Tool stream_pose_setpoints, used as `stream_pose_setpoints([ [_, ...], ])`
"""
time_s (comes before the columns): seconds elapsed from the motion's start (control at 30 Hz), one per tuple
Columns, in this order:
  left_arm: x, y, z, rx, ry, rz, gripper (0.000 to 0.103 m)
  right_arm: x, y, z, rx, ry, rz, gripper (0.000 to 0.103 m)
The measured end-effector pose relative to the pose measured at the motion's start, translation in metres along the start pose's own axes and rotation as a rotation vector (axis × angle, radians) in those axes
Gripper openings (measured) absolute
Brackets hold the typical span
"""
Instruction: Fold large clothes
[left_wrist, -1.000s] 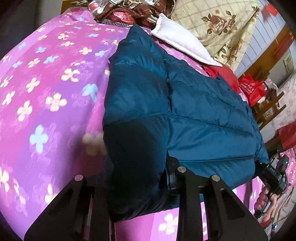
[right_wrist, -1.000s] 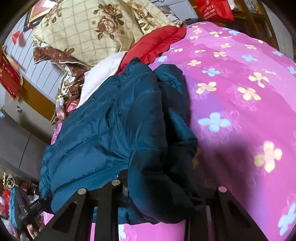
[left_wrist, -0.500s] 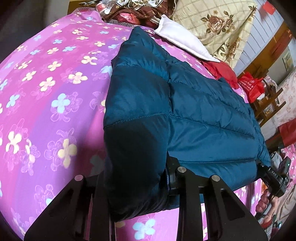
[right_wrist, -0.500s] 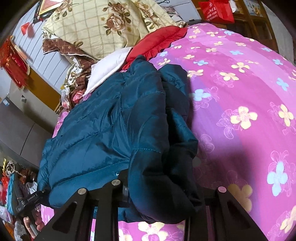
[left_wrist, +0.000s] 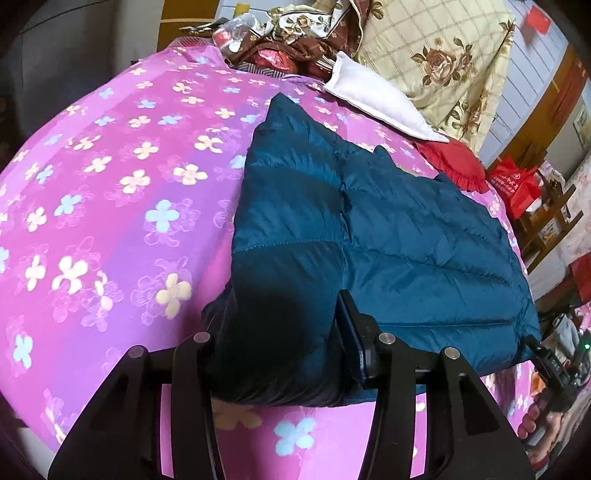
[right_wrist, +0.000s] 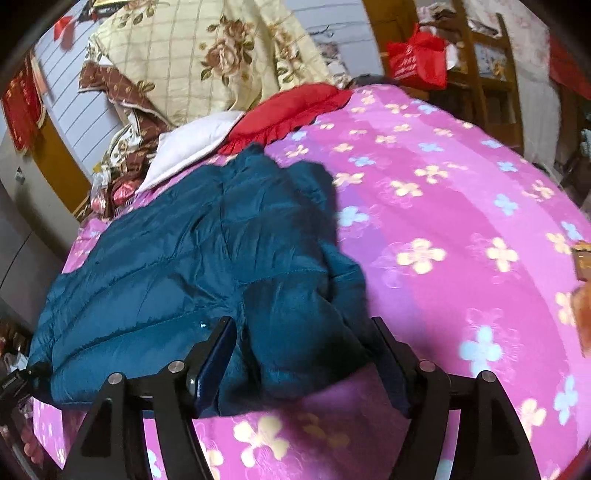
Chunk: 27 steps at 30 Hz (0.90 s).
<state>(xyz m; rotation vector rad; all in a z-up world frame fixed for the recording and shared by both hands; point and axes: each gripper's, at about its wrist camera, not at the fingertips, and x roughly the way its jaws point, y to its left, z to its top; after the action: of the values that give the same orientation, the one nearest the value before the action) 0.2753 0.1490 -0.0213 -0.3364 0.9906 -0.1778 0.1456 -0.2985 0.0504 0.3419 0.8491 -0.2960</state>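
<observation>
A teal puffer jacket (left_wrist: 388, 240) lies folded on a pink flowered bedspread (left_wrist: 110, 184). My left gripper (left_wrist: 275, 332) has its jaws apart around the jacket's near left corner, which fills the gap between them. In the right wrist view the jacket (right_wrist: 192, 258) lies to the left. My right gripper (right_wrist: 303, 332) has its jaws wide apart around the near right corner, with bedspread (right_wrist: 461, 221) showing under the cloth. The other gripper shows at the far edge of each view.
A white pillow (left_wrist: 373, 99), a red pillow (left_wrist: 454, 162) and a floral quilt (left_wrist: 443, 55) lie at the head of the bed. A red bag (left_wrist: 517, 181) and wooden shelves stand beside the bed. Bare bedspread spreads left and right of the jacket.
Both grippers have opened and let go of the jacket corners. The jacket has dropped flat onto the bedspread, and both grippers have drawn back a little.
</observation>
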Motion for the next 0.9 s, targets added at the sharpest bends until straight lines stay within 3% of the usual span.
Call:
stream_pose_setpoints([
  [0.13, -0.006, -0.012, -0.006, 0.035, -0.026, 0.041, 0.046, -0.029, 0.016, -0.005, -0.060, -0.079, -0.032, 0.070],
  [0.27, 0.009, -0.029, 0.004, 0.133, -0.046, 0.163, 0.049, -0.037, 0.061, -0.004, -0.209, -0.124, -0.028, 0.070],
  [0.37, 0.028, -0.028, 0.021, 0.125, -0.055, 0.178, 0.052, -0.018, 0.109, -0.005, -0.302, -0.105, 0.003, 0.070],
  [0.53, 0.041, -0.012, 0.040, 0.054, -0.067, 0.142, 0.052, 0.035, 0.160, 0.001, -0.322, -0.027, 0.057, 0.070],
  [0.63, 0.034, -0.007, 0.038, 0.037, -0.098, 0.137, 0.052, 0.065, 0.178, 0.008, -0.326, -0.021, 0.031, 0.070],
  [0.7, 0.027, -0.005, 0.033, 0.041, -0.137, 0.167, 0.052, 0.078, 0.187, 0.012, -0.347, -0.033, -0.009, 0.071],
  [0.83, -0.004, -0.005, 0.018, 0.051, -0.263, 0.247, 0.053, 0.100, 0.189, 0.020, -0.354, -0.034, -0.049, 0.086],
  [0.9, -0.024, -0.007, 0.010, 0.057, -0.335, 0.285, 0.062, 0.103, 0.187, 0.022, -0.343, -0.029, -0.051, 0.088],
])
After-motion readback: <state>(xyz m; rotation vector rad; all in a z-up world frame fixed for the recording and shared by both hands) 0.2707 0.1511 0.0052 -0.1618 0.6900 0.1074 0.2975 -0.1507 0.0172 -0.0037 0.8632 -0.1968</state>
